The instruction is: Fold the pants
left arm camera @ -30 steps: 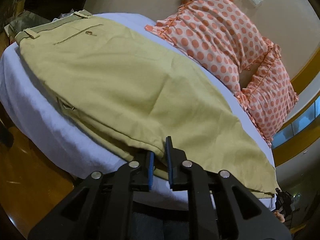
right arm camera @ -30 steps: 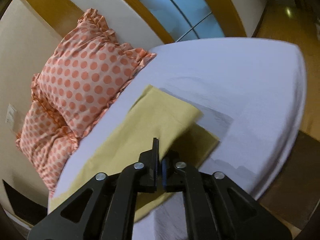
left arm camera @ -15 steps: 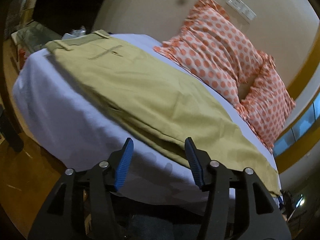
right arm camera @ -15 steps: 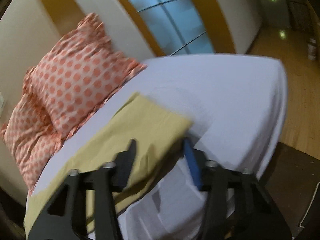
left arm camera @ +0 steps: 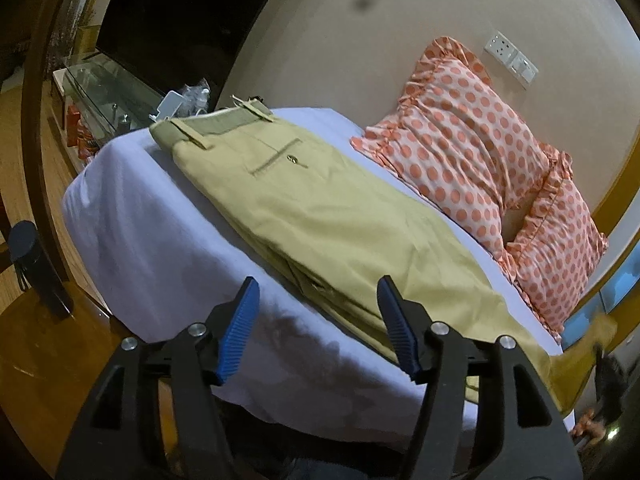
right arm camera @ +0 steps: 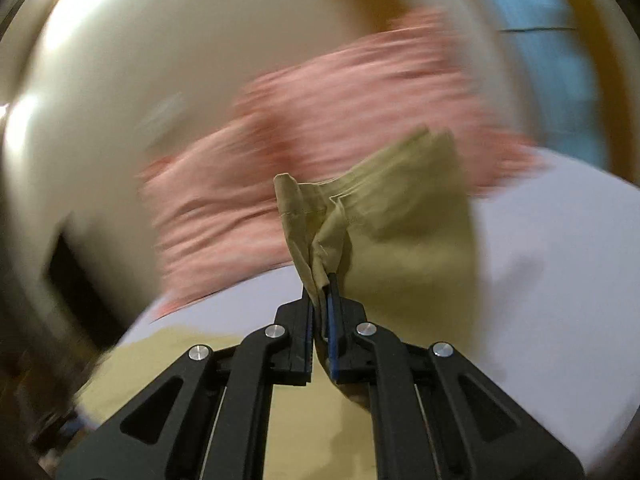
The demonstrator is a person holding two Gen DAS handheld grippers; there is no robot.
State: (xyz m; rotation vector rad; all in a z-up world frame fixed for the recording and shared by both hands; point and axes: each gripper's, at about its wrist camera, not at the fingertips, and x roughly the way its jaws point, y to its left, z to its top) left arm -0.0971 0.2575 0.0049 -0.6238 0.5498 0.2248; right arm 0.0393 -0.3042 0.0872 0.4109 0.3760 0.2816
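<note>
Khaki pants (left arm camera: 328,216) lie folded lengthwise on the white bed (left arm camera: 132,208), waistband at the far left, legs running right. My left gripper (left arm camera: 318,320) is open and empty, held just off the bed's near edge in front of the pants' thigh part. My right gripper (right arm camera: 320,308) is shut on the pants' leg hem (right arm camera: 384,216) and holds it lifted above the bed. The lifted hem also shows at the right edge of the left wrist view (left arm camera: 596,332). The right wrist view is blurred by motion.
Two orange polka-dot pillows (left arm camera: 472,152) lean on the wall behind the pants. A glass-topped stand (left arm camera: 100,96) with small items is at the bed's far left. Wooden floor (left arm camera: 36,380) lies below the near edge. A dark bottle (left arm camera: 28,256) stands at the left.
My left gripper let go of the pants' edge, opened and drew back. My right gripper opened, then shut on the leg hem and lifted it, swinging fast.
</note>
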